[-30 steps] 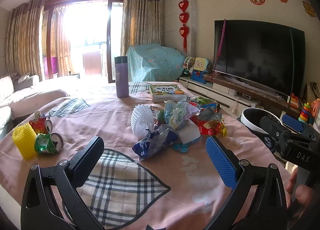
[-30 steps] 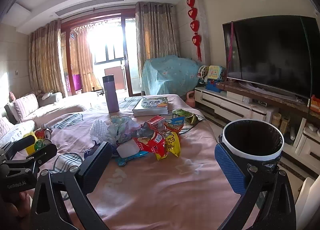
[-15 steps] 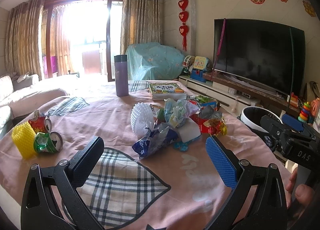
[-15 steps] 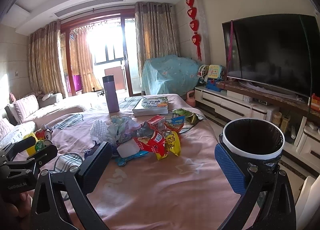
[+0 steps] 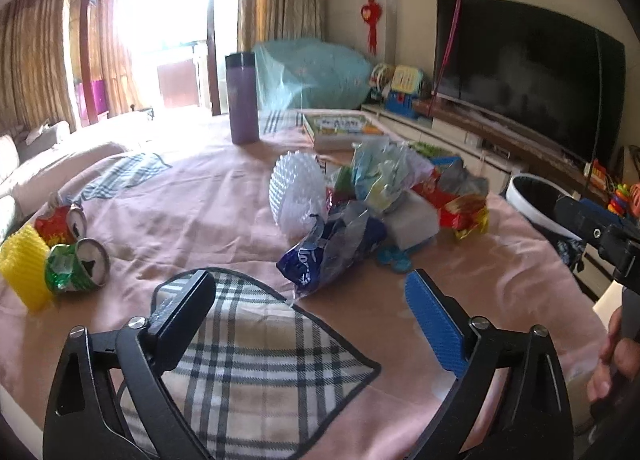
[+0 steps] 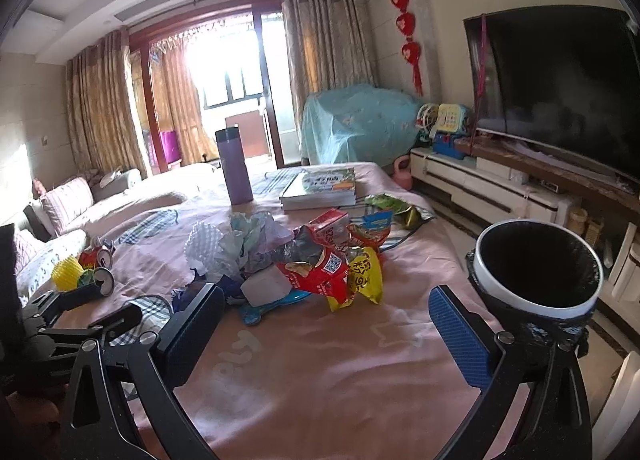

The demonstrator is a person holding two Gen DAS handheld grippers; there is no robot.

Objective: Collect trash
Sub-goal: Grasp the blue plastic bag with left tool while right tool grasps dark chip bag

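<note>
A: Right, the left gripper (image 5: 308,302) fingers are spread, just starting to close, nothing between them; the right gripper (image 6: 320,314) is released too.

B: And the trash?

A: The blue wrapper (image 5: 320,256) lies on the counter (image 5: 192,215) at 12 o'clock from the left fingers, fronting the trash pile (image 6: 304,256). Bin (image 6: 536,268) sits at 2 o'clock off the right. Straddle the wrapper low before pinching.

A heap of crumpled wrappers (image 6: 320,260) lies mid-desk: a blue-and-clear plastic bag (image 5: 332,248) nearest the front edge, white foam fruit netting (image 5: 296,195) upright behind it, red and yellow snack packets (image 6: 344,272) toward the right edge. Two crushed drink cans (image 5: 76,260) and yellow foam netting (image 5: 22,264) lie near the left edge. A white-rimmed, black-lined trash bin (image 6: 536,272) stands just off the right edge.
</note>
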